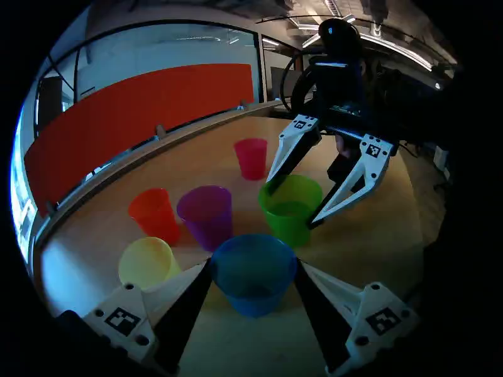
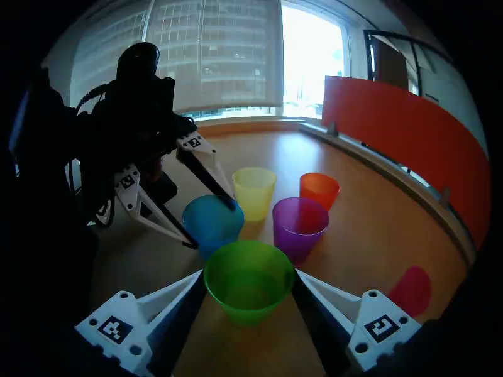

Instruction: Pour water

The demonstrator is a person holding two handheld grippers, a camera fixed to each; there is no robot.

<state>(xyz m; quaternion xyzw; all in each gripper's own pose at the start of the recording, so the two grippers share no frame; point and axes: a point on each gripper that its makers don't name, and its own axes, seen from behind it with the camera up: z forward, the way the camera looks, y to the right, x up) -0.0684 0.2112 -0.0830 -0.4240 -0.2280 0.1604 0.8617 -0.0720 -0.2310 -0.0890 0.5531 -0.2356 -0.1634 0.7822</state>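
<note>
A spill was the plain risk on the wooden table (image 1: 377, 239), where six thin plastic cups stood crowded together. Read left to right in the left gripper view, the yellow cup (image 1: 148, 261), orange cup (image 1: 154, 213) and purple cup (image 1: 206, 213) stood just beside the blue cup (image 1: 253, 273). The pink cup (image 1: 251, 157) stood behind, and the green cup (image 1: 290, 207) was near on the right. Tipping either held cup with neighbours so close could have knocked one over. It could also have sent water onto the table instead of into a rim. The soft walls might have buckled under too hard a squeeze, or slipped free under too light a one. Whether either held cup contained water could not be told for certain.

The left gripper (image 1: 253, 264) had its jaws spread wide, with the upright blue cup filling the gap. Both fingers pressed against the cup's sides just under the rim. The right gripper (image 2: 249, 273), seen in its own view, pinched the green cup the same way, jaws wide and a finger on each flank. The two held cups were close but apart, with neither rim yet over the other.
</note>
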